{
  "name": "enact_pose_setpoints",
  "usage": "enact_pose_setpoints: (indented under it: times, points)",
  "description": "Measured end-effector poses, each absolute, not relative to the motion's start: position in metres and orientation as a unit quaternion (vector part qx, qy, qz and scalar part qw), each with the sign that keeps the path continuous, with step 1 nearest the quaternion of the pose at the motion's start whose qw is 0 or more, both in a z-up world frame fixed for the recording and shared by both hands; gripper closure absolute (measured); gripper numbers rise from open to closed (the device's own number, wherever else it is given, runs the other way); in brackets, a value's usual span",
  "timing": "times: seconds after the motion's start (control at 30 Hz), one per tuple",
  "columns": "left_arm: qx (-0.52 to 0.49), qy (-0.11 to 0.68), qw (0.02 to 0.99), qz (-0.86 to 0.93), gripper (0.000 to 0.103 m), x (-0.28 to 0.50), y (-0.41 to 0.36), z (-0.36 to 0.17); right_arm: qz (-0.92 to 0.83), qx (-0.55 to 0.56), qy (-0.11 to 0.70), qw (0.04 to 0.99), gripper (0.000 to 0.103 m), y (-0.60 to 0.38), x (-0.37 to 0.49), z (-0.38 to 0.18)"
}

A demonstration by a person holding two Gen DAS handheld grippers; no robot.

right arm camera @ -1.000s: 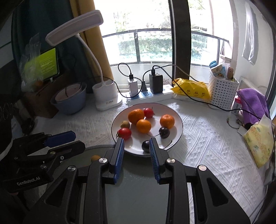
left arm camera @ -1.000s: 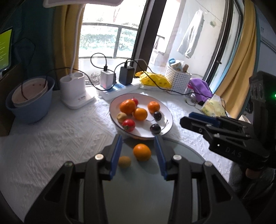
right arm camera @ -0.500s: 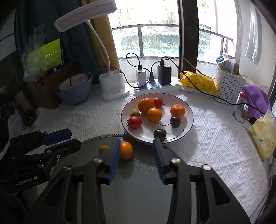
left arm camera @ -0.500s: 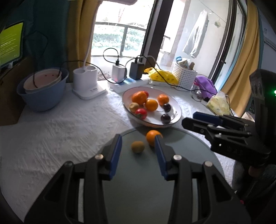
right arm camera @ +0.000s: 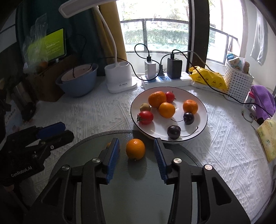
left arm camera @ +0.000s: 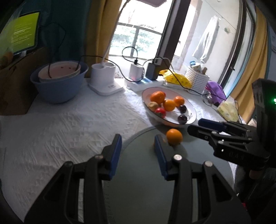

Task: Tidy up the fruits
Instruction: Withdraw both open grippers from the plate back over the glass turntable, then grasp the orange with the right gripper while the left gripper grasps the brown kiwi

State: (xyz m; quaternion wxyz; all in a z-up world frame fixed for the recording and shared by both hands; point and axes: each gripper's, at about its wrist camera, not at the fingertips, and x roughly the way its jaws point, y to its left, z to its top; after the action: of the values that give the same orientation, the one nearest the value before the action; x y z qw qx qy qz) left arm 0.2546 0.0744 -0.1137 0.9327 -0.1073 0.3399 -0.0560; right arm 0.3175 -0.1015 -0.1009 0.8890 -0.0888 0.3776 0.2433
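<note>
Covering the table by the window, a white cloth [right arm camera: 89, 118] is seen. An orange [right arm camera: 135, 149] is framed untouched between the spread right gripper [right arm camera: 136, 148] on the grey disc's [right arm camera: 138, 189] far edge; the left gripper [left arm camera: 138, 144] is spread, empty. Only the right view shows the lamp head [right arm camera: 86, 7].

A small yellow-brown fruit [right arm camera: 108, 145] sits mostly hidden behind a blue-padded finger; the white lamp head [right arm camera: 82, 7] is cut off at the frame's upper left.
</note>
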Motion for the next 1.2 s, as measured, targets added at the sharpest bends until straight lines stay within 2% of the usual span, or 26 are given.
enact_pose_setpoints:
  times: [0.73, 0.77, 0.8, 1.2]
  points:
    - [-0.100, 0.373, 0.921, -0.054, 0.062, 0.272, 0.073, -0.137, 0.240, -0.081, 0.434, 0.864, 0.059, -0.088, 0.351, -0.148]
    - [-0.098, 0.374, 0.921, -0.055, 0.062, 0.273, 0.071, -0.138, 0.242, -0.079, 0.436, 0.863, 0.061, -0.088, 0.352, -0.150]
    - [-0.095, 0.375, 0.921, -0.056, 0.062, 0.274, 0.069, -0.138, 0.248, -0.075, 0.436, 0.862, 0.069, -0.089, 0.352, -0.151]
    - [-0.076, 0.383, 0.918, -0.071, 0.062, 0.279, 0.050, -0.142, 0.243, -0.068, 0.425, 0.869, 0.069, -0.105, 0.339, -0.144]
